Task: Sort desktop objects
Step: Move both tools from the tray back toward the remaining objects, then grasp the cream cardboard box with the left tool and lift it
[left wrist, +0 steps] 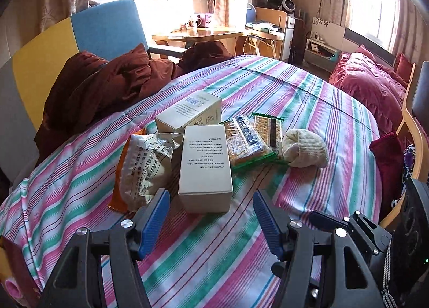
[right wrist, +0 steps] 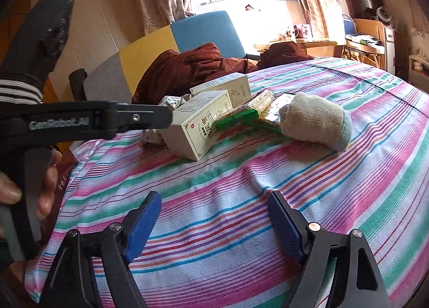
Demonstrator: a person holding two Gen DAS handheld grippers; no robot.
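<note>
A pile of objects lies on the striped tablecloth [left wrist: 308, 109]. Nearest my left gripper [left wrist: 211, 198] is a beige box [left wrist: 205, 165] lying flat, its near end just beyond the open blue fingers. Left of it rests an orange-and-white bag [left wrist: 142, 168]; behind it stands a second beige box [left wrist: 187, 112]. To the right lie two green cracker packs [left wrist: 252, 139] and a rolled cream sock [left wrist: 305, 148]. My right gripper [right wrist: 214, 199] is open over bare cloth, well short of the near box [right wrist: 198, 125], the green packs [right wrist: 241, 117] and the sock [right wrist: 316, 120].
A dark red cloth [left wrist: 107, 85] is heaped at the table's far left edge, against a yellow-and-blue chair [left wrist: 80, 39]. A pink bed [left wrist: 370, 82] lies to the right. In the right wrist view the left gripper's body [right wrist: 88, 120] and a hand [right wrist: 45, 182] fill the left side.
</note>
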